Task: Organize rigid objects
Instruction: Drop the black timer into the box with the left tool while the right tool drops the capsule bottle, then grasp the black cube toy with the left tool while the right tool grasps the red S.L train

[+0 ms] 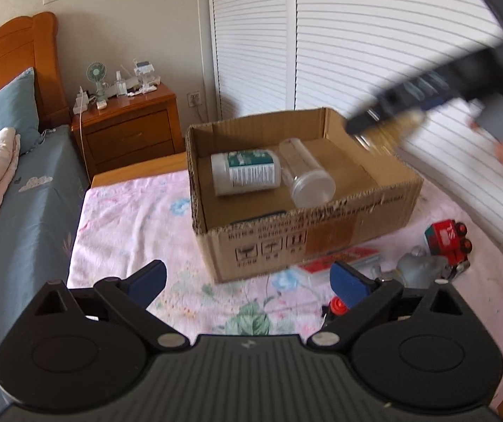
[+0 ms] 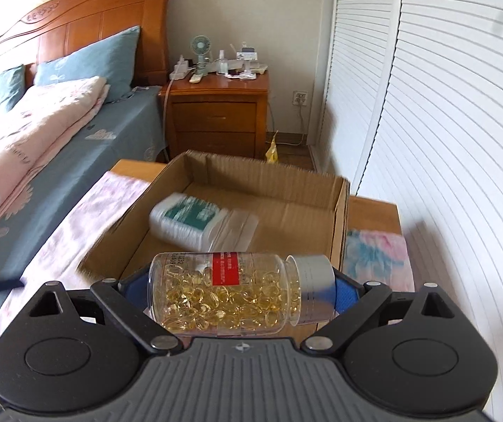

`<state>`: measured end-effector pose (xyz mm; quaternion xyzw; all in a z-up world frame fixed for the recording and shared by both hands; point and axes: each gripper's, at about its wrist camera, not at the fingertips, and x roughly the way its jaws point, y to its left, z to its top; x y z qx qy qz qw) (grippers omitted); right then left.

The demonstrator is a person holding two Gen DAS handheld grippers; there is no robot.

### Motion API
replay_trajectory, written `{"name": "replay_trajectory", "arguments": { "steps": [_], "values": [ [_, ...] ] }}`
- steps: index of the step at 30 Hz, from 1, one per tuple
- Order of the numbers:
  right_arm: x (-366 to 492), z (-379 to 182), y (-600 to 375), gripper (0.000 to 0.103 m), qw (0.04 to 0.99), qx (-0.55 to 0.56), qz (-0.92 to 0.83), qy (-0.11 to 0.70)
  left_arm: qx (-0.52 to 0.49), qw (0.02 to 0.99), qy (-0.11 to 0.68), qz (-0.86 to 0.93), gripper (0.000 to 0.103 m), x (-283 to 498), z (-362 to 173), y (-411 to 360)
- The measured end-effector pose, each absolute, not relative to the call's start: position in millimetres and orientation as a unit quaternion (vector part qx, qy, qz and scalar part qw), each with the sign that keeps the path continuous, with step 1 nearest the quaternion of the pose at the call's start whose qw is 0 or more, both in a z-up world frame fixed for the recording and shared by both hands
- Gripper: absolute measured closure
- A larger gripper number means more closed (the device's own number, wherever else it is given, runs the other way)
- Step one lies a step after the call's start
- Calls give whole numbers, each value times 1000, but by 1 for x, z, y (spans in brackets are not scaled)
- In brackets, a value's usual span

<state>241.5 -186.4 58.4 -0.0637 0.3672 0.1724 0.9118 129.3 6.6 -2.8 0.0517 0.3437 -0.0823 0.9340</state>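
Observation:
An open cardboard box (image 1: 321,235) stands on a pink flowered cloth. A white bottle with a green label (image 1: 244,172) and a clear plastic jar (image 1: 304,172) lie on their sides inside it. My left gripper (image 1: 247,281) hangs open and empty in front of the box. My right gripper (image 2: 240,290) is shut on a clear bottle of yellow capsules (image 2: 230,292) with a red label and silver cap, held sideways above the box's near edge (image 2: 110,246). In the left wrist view the right gripper (image 1: 385,116) shows blurred over the box's far right corner.
A red toy train (image 1: 448,242), a grey toy (image 1: 420,267), a flat red packet (image 1: 339,260) and a small red-capped item (image 1: 337,307) lie on the cloth right of the box. A bed (image 2: 40,147) is left, a wooden nightstand (image 2: 216,112) behind, white louvred doors (image 2: 444,140) right.

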Motion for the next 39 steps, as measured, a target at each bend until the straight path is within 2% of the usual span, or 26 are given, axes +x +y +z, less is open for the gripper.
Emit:
{"name": "replay_trajectory", "arguments": {
  "steps": [13,15,30,39],
  "values": [
    [377,28,-168,5,900,-35,124,417,32,934,350,-56,4,131,-14,22],
    [382,22,-170,2,899,-37,112,422,31,934,352,-58,4,131,-15,23],
    [315,53,-180,0,915,-47,131,378,21,932,354,-72,4,120,-9,21],
    [225,35,-194,0,922,-66,127,359,17,924,374,-82,4,112,-18,22]
  ]
}}
